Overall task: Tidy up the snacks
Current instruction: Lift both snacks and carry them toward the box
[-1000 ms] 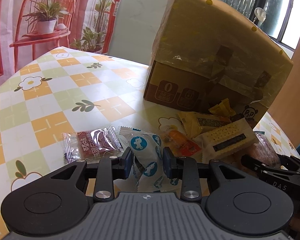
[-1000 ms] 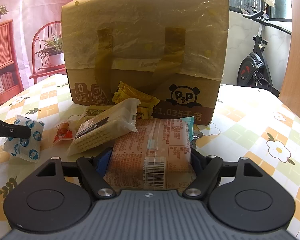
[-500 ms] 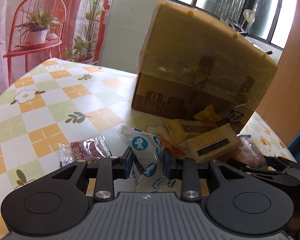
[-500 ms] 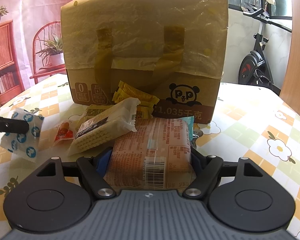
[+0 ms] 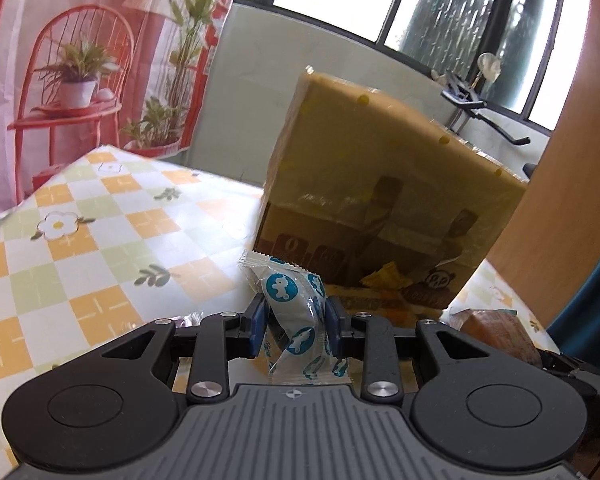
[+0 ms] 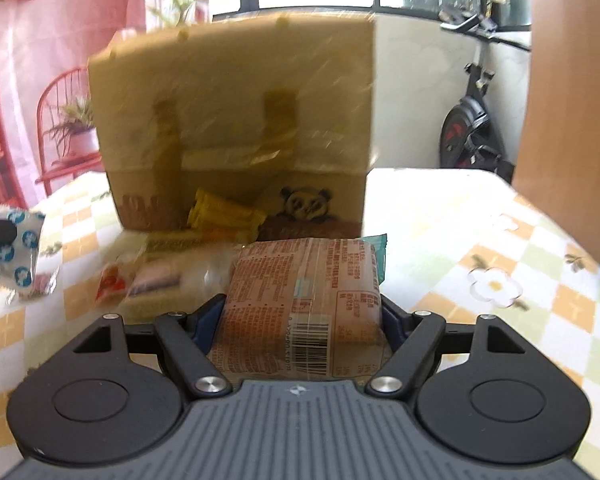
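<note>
1. Cardboard box [image 6: 236, 120], film-wrapped, stands upright on the checked tablecloth [image 5: 100, 240]. Probably the destination.
2. Snack pile [image 6: 220, 220] sits against the box's front face: yellow sticks, crackers, small packets.
3. Brown barcode pack [image 6: 304, 300]: right gripper [image 6: 300, 320] is clamped on its wide sides, in front of the box. Wide grip suits its bulk.
4. Blue-printed white sachet [image 5: 296, 316]: left gripper [image 5: 294, 324] pinches it narrow, clear of the cloth, front-left of the box.
</note>
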`<state>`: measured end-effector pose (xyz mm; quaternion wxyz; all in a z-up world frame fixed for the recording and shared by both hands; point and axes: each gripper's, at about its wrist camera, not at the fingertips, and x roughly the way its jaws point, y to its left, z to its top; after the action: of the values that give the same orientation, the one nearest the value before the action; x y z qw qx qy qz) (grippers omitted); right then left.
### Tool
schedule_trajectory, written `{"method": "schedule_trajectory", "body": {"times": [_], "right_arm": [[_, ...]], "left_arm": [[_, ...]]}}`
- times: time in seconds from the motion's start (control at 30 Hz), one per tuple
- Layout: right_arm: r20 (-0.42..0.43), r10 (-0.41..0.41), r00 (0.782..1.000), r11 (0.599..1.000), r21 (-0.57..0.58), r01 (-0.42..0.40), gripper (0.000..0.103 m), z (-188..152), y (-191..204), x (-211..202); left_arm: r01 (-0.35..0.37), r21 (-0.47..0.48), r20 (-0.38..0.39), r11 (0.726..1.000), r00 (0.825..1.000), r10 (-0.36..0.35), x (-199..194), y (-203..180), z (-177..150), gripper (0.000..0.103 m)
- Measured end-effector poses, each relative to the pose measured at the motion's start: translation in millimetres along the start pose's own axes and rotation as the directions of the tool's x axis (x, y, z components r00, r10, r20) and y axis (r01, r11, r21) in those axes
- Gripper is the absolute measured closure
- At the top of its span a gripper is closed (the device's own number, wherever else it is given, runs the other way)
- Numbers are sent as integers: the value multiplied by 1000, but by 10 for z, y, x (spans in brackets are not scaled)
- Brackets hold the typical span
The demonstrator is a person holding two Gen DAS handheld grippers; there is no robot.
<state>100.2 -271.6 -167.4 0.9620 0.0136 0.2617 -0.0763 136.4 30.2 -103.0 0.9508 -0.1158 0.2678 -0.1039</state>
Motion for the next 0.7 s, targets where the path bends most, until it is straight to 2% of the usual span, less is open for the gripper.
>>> {"method": "schedule_trajectory", "body": {"times": [0.23, 0.37, 0.5, 0.6, 0.7], "right_arm": [[102, -7, 995, 1000, -3, 7, 25, 297, -76, -252], [174, 29, 984, 999, -37, -23, 25, 555, -70, -404], [228, 83, 970, 993, -102, -61, 25, 879, -38, -501], [266, 117, 957, 990, -113, -89, 25, 1119, -34, -526], [274, 113, 955, 989, -124, -82, 25, 1252, -16, -477]], "left_arm": [[51, 0, 50, 999, 997, -51, -88, -83, 363, 72], [97, 58, 118, 994, 988, -103, -180, -216, 654, 80], [122, 112, 175, 986, 974, -140, -227, -364, 865, 80], [114, 129, 180, 985, 974, -136, -151, -414, 887, 80], [135, 89, 128, 987, 981, -145, 2, -302, 799, 80]]}}
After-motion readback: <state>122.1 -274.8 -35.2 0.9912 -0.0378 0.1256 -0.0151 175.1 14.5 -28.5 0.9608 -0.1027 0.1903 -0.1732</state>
